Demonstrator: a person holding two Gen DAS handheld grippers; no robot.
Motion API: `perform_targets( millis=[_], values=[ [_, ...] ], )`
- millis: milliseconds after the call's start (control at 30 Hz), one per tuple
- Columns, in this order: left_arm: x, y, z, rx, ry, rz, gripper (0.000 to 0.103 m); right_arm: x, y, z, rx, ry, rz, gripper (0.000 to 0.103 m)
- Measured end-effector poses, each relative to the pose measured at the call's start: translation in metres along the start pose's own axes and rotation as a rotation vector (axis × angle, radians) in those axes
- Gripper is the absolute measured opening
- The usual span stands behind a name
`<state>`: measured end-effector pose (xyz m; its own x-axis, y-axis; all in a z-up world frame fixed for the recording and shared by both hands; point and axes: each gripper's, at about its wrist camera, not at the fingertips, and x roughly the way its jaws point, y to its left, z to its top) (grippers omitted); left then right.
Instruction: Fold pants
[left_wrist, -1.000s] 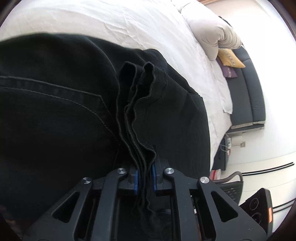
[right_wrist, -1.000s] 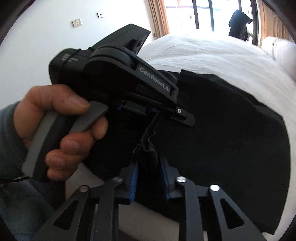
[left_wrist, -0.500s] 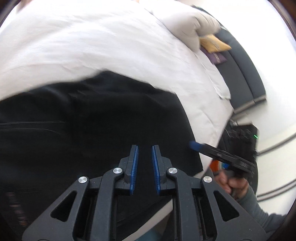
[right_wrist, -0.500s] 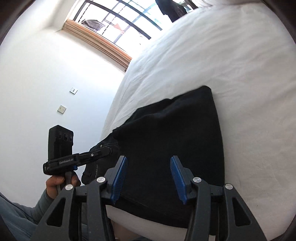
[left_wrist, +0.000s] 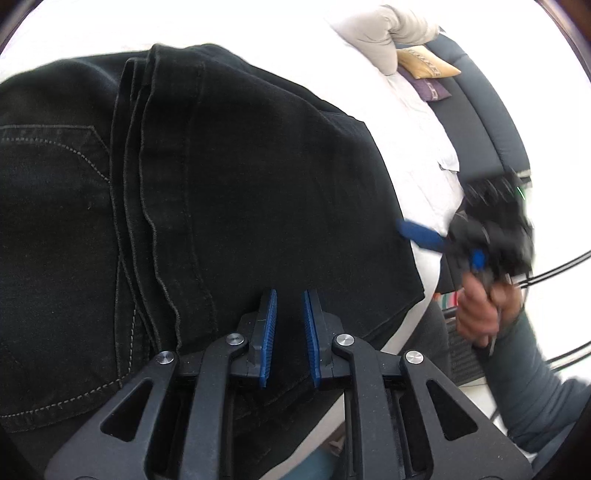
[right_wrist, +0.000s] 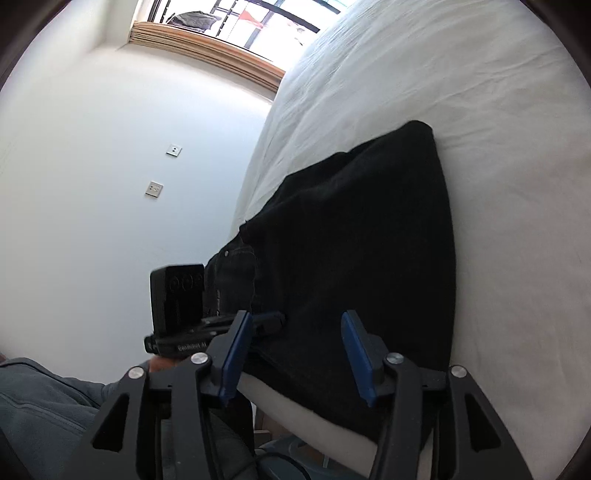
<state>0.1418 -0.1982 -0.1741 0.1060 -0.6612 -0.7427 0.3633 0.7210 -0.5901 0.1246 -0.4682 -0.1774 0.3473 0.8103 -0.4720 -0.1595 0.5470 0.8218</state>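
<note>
The black pants (left_wrist: 229, 192) lie folded on the white bed (left_wrist: 417, 122), with their hems laid over the seat and back pocket. They also show in the right wrist view (right_wrist: 362, 258), near the bed's front edge. My left gripper (left_wrist: 290, 299) is just above the folded pants, jaws slightly apart and empty. My right gripper (right_wrist: 295, 325) is wide open and empty, held above the pants' near edge. It also shows in the left wrist view (left_wrist: 421, 232), beside the pants' right edge. The left gripper's body shows in the right wrist view (right_wrist: 184, 317).
Pillows (left_wrist: 384, 40) and a yellow cushion (left_wrist: 424, 62) lie at the head of the bed, by a dark headboard (left_wrist: 480, 122). A white wall with sockets (right_wrist: 155, 188) and a window (right_wrist: 236, 22) are to the left. The person's grey sleeve (left_wrist: 535, 384) is at the right.
Both grippers have let go of the pant hems, which now lie flat on the folded pants. The right gripper opened wide and both drew back toward the bed's edge.
</note>
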Motion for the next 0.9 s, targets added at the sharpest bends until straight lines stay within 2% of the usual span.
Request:
perform_targets(
  millis=[67, 133, 267, 367, 433, 500, 567, 667, 733, 800, 900],
  values=[
    [0.004, -0.002, -0.001, -0.007, -0.006, -0.015, 0.015, 0.020, -0.016, 0.016, 0.026, 0.038, -0.022, 0.064],
    [0.005, 0.004, -0.005, -0.037, -0.004, -0.045, 0.015, 0.036, -0.035, 0.034, 0.072, 0.047, -0.016, 0.052],
    [-0.004, 0.015, 0.000, -0.042, -0.005, -0.058, 0.015, 0.035, -0.047, 0.072, 0.107, -0.045, 0.008, 0.052],
    [-0.002, 0.015, 0.000, -0.048, -0.002, -0.063, 0.015, 0.043, -0.047, 0.095, 0.126, -0.037, 0.038, 0.052],
    [-0.003, 0.017, -0.001, -0.059, -0.004, -0.076, 0.015, 0.050, -0.046, 0.100, 0.103, -0.011, 0.018, 0.052],
    [-0.017, 0.036, -0.001, -0.066, -0.006, -0.087, 0.015, 0.051, -0.044, 0.088, 0.107, 0.007, 0.024, 0.052],
    [-0.020, 0.039, -0.001, -0.068, -0.010, -0.091, 0.015, 0.046, -0.041, 0.067, 0.108, 0.024, 0.038, 0.052],
    [-0.027, 0.054, -0.003, -0.072, -0.017, -0.097, 0.015, 0.024, -0.044, 0.012, 0.099, 0.043, 0.072, 0.049],
    [-0.029, 0.059, -0.004, -0.076, -0.024, -0.101, 0.015, 0.019, -0.039, -0.017, 0.086, 0.069, 0.047, 0.032],
    [-0.034, 0.062, -0.006, -0.085, -0.029, -0.106, 0.015, 0.012, -0.039, -0.039, 0.117, 0.072, 0.048, 0.025],
    [-0.042, 0.072, -0.007, -0.094, -0.034, -0.111, 0.015, 0.007, -0.033, -0.060, 0.144, 0.080, 0.043, 0.024]
  ],
)
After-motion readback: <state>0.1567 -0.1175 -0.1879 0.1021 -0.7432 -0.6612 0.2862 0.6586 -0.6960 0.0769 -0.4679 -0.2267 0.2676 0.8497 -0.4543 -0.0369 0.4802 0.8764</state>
